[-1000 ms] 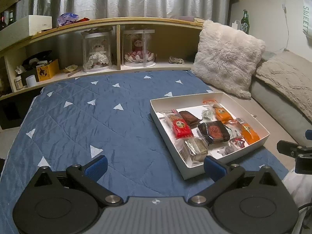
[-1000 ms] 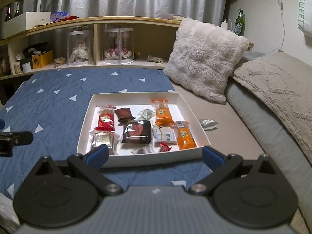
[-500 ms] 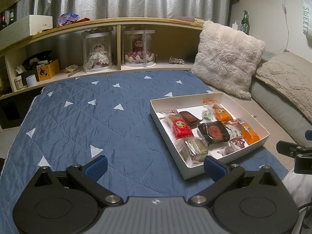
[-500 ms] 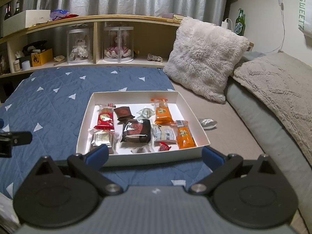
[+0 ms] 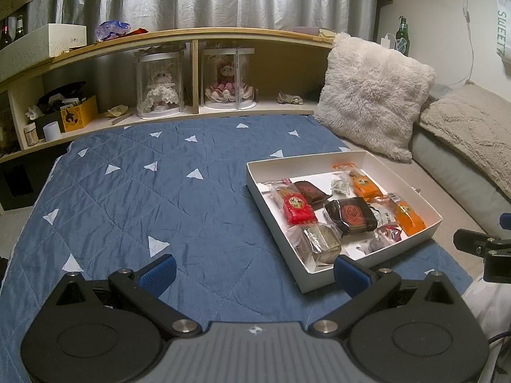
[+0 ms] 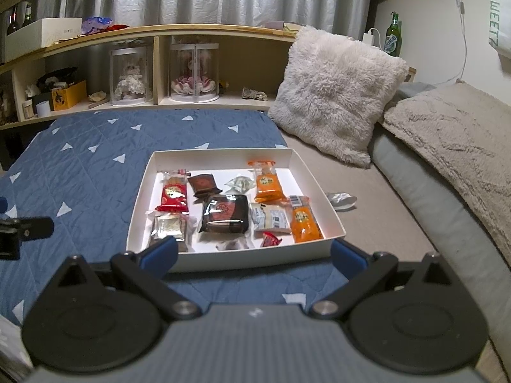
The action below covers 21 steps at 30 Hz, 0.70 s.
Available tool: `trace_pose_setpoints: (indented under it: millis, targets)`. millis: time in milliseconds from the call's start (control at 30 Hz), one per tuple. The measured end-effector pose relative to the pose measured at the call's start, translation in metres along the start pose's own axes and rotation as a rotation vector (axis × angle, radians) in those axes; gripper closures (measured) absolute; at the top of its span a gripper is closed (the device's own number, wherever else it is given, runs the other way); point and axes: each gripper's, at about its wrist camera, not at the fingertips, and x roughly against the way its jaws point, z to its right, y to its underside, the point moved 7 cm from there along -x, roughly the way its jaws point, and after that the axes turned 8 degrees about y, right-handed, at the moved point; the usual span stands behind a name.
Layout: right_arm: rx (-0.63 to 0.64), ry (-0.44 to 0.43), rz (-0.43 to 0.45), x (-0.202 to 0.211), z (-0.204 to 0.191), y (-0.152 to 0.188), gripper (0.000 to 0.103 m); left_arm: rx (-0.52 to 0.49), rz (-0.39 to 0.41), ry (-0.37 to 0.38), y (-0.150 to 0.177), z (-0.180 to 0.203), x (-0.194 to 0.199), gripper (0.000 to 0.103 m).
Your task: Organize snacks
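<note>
Blue quilted fabric with white triangles — the bedspread [image 5: 134, 191] — fills the left of both views, and over it the left gripper [image 5: 254, 269] hangs with its blue-padded fingers spread wide, nothing between them. To its right a shallow white box [image 6: 220, 260] sits on the bedspread's right edge, where the quilt meets a beige sheet.

Inside the box, from the left in the right wrist view: a red snack packet [image 6: 173, 195] with a silver-wrapped piece [image 6: 168, 227] just in front of it; then a small brown packet [image 6: 203, 185] and, in front of that, a larger dark packet [image 6: 225, 214] with a red round emblem. Further right come a crumpled pale wrapper [image 6: 240, 183], a white labelled packet [image 6: 270, 218] and a small red candy [image 6: 270, 240]. Two orange packets close the row — one [image 6: 268, 182] towards the back, the other [image 6: 305, 220] against the right wall.

The right gripper [image 6: 252, 253] faces the box's near wall, its fingers wide apart and holding nothing; the tips sit roughly at the box's two near corners. Beyond the box's right wall a crumpled silver wrapper [image 6: 341, 198] lies alone on the sheet. A fluffy cream pillow [image 6: 335, 92] leans behind it, with a textured beige blanket [image 6: 453, 134] at the far right.
</note>
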Motion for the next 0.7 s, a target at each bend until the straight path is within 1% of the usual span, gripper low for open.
trace_pose_setpoints:
  millis: [700]
  targets:
    - [-0.005,0.0,-0.003,-0.0002,-0.0007,0.0003,0.001,0.0,0.0,0.001,-0.0003,-0.0004,0.0002,0.0]
